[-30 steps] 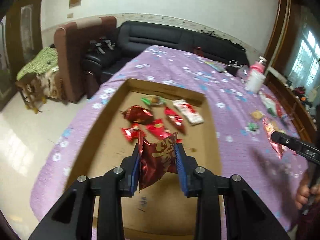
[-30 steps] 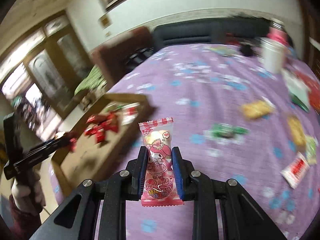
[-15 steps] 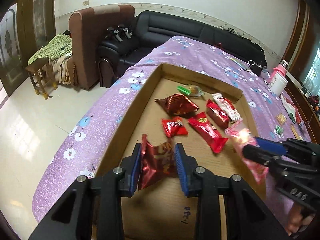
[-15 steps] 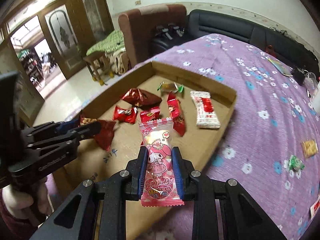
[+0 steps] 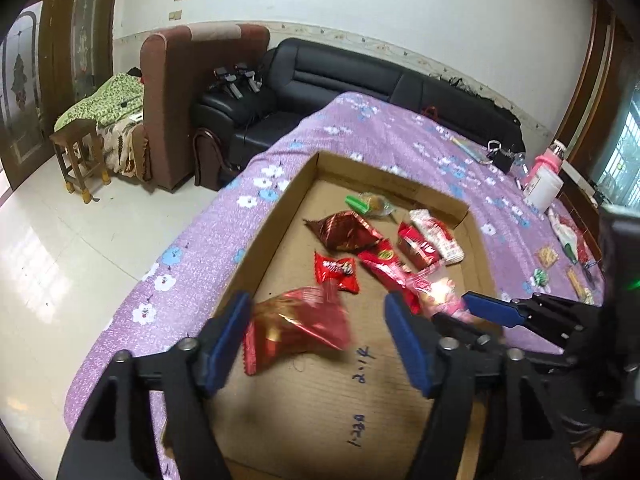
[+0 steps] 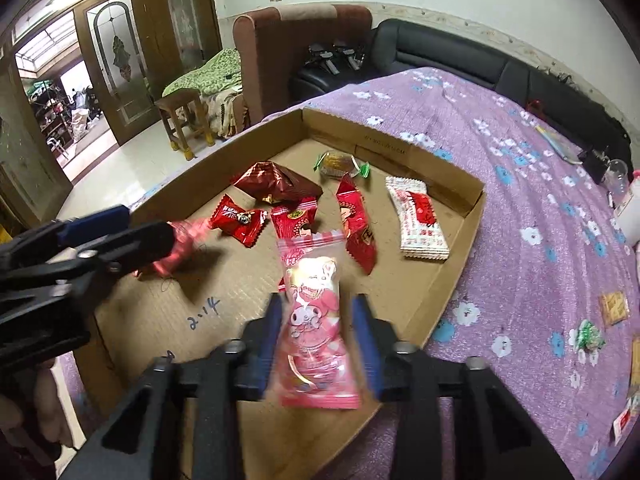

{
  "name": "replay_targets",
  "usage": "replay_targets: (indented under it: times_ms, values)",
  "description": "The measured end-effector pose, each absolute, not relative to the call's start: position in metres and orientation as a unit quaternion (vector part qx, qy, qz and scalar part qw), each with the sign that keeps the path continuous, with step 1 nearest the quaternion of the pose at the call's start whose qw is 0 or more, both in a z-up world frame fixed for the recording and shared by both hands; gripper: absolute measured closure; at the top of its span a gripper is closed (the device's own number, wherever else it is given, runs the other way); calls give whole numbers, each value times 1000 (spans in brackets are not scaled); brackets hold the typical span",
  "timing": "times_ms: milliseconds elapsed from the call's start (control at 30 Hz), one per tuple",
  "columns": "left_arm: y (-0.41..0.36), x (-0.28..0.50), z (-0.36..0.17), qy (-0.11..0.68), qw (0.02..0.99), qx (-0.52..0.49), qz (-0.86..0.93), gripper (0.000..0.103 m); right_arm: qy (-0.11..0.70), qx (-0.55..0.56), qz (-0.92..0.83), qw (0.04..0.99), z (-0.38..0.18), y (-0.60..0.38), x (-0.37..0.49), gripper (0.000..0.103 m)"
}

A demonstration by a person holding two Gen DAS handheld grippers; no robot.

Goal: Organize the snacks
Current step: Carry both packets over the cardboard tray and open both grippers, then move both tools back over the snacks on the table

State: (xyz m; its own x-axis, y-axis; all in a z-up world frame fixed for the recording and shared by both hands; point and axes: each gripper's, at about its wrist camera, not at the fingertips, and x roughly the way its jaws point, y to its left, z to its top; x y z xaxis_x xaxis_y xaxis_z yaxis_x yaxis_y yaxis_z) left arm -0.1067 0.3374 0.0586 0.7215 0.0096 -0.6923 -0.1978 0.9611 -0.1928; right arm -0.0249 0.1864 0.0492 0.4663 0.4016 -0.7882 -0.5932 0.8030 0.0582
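A shallow cardboard tray [image 5: 280,216] [image 6: 384,148] lies on the purple cloth and holds several red snack packets [image 5: 348,232] [image 6: 276,184]. My left gripper [image 5: 316,308] [image 6: 148,222] hangs over the tray's near left part. Its jaws are opening, and a red foil packet [image 5: 296,328] [image 6: 180,248] sits loose and blurred between them. My right gripper [image 6: 318,304] [image 5: 480,308] is over the tray's near right part. Its jaws are opening too, and a pink cartoon packet [image 6: 316,320] [image 5: 436,292] slips between the pads, blurred.
Loose snacks [image 6: 614,308] [image 5: 546,256] lie on the flowered purple cloth [image 6: 520,200] right of the tray. A white cup with a pink bottle [image 5: 544,184] stands at the far right. A black sofa [image 5: 360,76], a brown armchair [image 5: 180,92] and a wooden stool [image 5: 80,152] are beyond the table.
Both grippers' jaws have spread apart. The red foil packet and the pink packet, gripped before, now hang loose and blurred. The right gripper swung from over the cloth to over the tray.
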Motion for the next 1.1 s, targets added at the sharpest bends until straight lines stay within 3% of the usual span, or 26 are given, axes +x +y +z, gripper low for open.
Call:
replay_targets:
  times_ms: [267, 400, 1100]
  values:
    - [329, -134, 88, 336, 930, -133, 69, 27, 372, -127, 279, 876, 75, 169, -45, 47]
    - [317, -147, 97, 325, 934, -128, 71, 24, 353, -118, 268, 889, 87, 151, -55, 41]
    - [200, -163, 115, 329, 943, -47, 12, 23, 298, -86, 178, 934, 108, 25, -88, 32]
